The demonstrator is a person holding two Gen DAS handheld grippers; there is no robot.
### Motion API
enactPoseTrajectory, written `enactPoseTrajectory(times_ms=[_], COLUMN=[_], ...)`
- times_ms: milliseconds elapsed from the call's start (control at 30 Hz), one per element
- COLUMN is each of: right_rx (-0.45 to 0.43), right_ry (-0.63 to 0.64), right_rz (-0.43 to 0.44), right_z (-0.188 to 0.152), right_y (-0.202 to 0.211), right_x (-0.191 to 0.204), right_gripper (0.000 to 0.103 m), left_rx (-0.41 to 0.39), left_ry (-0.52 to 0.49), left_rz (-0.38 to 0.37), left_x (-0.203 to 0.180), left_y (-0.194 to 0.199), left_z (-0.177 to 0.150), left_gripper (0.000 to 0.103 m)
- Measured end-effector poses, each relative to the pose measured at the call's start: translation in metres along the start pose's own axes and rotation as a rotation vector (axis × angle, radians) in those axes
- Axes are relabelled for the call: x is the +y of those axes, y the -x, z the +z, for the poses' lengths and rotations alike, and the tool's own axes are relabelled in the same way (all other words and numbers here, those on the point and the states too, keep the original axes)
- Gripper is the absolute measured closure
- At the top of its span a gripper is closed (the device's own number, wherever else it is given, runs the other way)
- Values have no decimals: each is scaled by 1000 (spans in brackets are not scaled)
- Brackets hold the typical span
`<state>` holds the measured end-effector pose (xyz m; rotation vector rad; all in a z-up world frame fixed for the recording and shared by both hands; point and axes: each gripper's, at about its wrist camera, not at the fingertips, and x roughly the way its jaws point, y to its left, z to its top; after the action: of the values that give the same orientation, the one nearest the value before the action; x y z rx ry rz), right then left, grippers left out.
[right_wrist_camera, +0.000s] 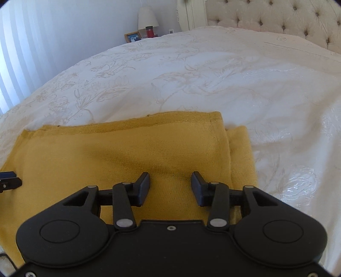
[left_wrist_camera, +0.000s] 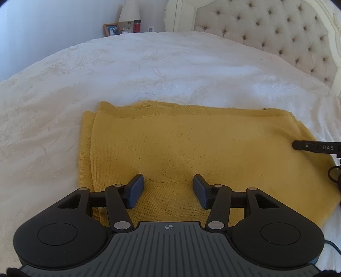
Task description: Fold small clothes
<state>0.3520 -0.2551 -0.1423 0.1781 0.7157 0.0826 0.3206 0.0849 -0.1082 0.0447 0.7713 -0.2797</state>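
- Bedroom setting, with a big bed under a white floral-embossed cover, a cream tufted headboard at the far right and a pale wall to the left.
- Left wrist view: the yellow knit garment lies flat on the bed cover, folded into a wide rectangle. A second layer sticks out along its left side.
- Same view: the left tongs hang over the near part of the garment with both fingers spread apart. Only bare yellow fabric shows in the gap, so they aren't gripping anything.
- Over at the right edge you can see a bit of the right tongs, sitting above the right end of the garment.
- Way back there's a nightstand corner with a lamp, a framed photo and a red bottle.
- Right wrist view: same garment, now seen from its right end, and the under layer pokes out on the right side here.
- The right tongs are also spread open above the fabric, nothing pinched between the fingers.
- A sliver of the left tongs shows at the left edge, over the cloth.
- Lamp, photo frame and red bottle show up in the background again, beside the headboard.
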Motion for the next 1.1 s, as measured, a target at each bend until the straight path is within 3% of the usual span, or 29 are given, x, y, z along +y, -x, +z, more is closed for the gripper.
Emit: enactPoseTrajectory(times_ms=[200,433,633,867,1100], right_rx=[-21,8,33,-24,-14], right_ry=[-23,23,27,-164,-301], right_rz=[15,17,27,89,209], right_z=[0,-38,-68,-59,-49], right_y=[28,71,91,103,75], right_x=[0,-1,-6,-40,-70], right_gripper=[48,48,43,35,34], left_rx=[13,22,39,71,93], left_ry=[-20,-87,-23,33,66], left_rz=[19,22,25,23,20], left_x=[-10,-24,-22,-20,-18], left_y=[22,53,55,47,43], left_z=[-10,-51,-60,-55,-53], left_gripper=[53,51,47,42,39])
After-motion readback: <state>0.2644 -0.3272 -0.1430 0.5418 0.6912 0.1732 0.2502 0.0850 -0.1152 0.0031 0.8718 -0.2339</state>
